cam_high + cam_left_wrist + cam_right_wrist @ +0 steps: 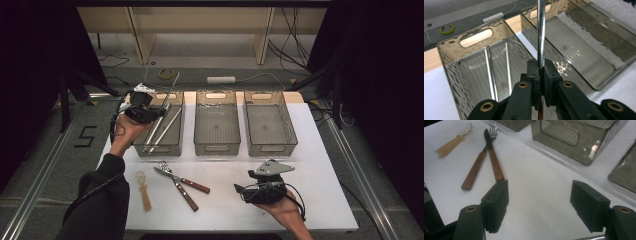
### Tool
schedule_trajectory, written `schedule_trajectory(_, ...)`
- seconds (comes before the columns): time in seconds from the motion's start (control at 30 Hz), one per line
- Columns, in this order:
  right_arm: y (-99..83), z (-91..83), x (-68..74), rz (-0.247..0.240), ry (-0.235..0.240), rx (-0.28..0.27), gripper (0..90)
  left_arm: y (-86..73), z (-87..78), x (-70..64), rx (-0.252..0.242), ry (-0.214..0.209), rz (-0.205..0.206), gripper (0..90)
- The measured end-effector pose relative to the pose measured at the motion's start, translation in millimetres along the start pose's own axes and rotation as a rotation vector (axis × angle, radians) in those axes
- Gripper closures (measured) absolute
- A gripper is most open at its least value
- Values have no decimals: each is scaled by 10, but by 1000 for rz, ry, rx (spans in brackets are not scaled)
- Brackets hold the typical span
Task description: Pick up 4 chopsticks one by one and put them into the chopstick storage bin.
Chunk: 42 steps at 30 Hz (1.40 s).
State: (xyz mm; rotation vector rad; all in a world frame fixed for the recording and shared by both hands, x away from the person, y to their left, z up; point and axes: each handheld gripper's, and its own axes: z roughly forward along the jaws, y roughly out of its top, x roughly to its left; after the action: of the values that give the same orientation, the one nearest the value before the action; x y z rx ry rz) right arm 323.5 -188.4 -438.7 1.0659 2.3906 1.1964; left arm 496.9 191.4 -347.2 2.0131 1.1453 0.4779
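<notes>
- metal chopstick (541, 30): a thin shiny rod, pinched between the pads of the left gripper (540, 75), whose jaws are closed tight on it. in the high view the chopstick (169, 93) slants up over the far corner of the left bin (172, 145), held in the left gripper (145, 112).
- two more metal rods (496, 75) already lie along the floor of that smoked plastic bin, so the step in hand looks like sorting: lay this one beside them.
- to do it well, i would tip the rod down until it runs along the bin's long side, parallel to the pair inside, before letting go. dropped at a slant, it could bridge the rim or bounce out.
- lower the low end to the bin floor first, then ease the jaws apart; a thin round rod rolls readily, so release it close to the bottom.
- keep the gripper clear of the bin wall; the bin looks light and could slide if nudged.
- the right gripper (539, 207) has its jaws wide apart, holding nothing, hovering over the white table (320, 165) near the person's side, seen also from above (262, 189).
- a fork (477, 168) and a knife (492, 157) with wooden handles lie crossed ahead of it, and a small plastic spoon (452, 141) beyond; the middle bin (216, 122) and right bin (270, 122) hold no cutlery.
</notes>
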Motion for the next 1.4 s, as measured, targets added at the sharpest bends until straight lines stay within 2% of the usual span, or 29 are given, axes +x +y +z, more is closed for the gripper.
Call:
schedule_trajectory(0.5,2,8,20,5,14,-9,311,41,212,202,-31,41,-40,844)
schedule_trajectory(0.8,-1,15,26,2,22,-4,310,-89,372,271,-25,50,-65,844)
schedule_trajectory(0.9,-4,20,27,2,21,0,310,-127,403,275,-11,67,-45,843)
schedule_trajectory(1.17,-2,30,42,-6,26,6,311,-235,472,292,2,75,-46,842)
schedule_trajectory(1.4,-1,28,46,-12,30,2,312,-317,549,317,34,88,-45,841)
